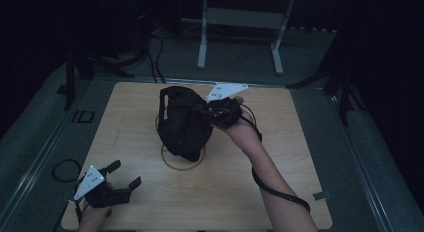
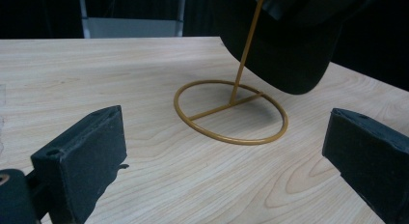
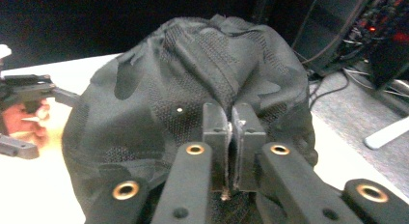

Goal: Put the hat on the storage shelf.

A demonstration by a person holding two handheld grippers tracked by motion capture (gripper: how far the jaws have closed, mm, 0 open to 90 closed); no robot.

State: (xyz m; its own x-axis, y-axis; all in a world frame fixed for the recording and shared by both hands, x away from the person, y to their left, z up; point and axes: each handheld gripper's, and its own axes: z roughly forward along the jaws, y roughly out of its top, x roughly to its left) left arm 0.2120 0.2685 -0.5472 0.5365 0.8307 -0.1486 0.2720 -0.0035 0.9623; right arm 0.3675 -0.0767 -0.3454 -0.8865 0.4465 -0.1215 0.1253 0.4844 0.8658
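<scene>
A black cap hangs over a gold wire stand near the middle of the wooden table. My right gripper comes at the cap from its right side. In the right gripper view the jaws are pressed together at my right gripper, pinching a fold of the cap's mesh fabric. At the front left corner my left gripper rests open and holds nothing. The left gripper view has its wide-apart jaws facing the stand's ring and rod, with the cap's brim above.
A white table frame stands on the floor beyond the table, with cables beside it. A cable loop lies off the table's left edge. A bit of tape sits at the right front edge.
</scene>
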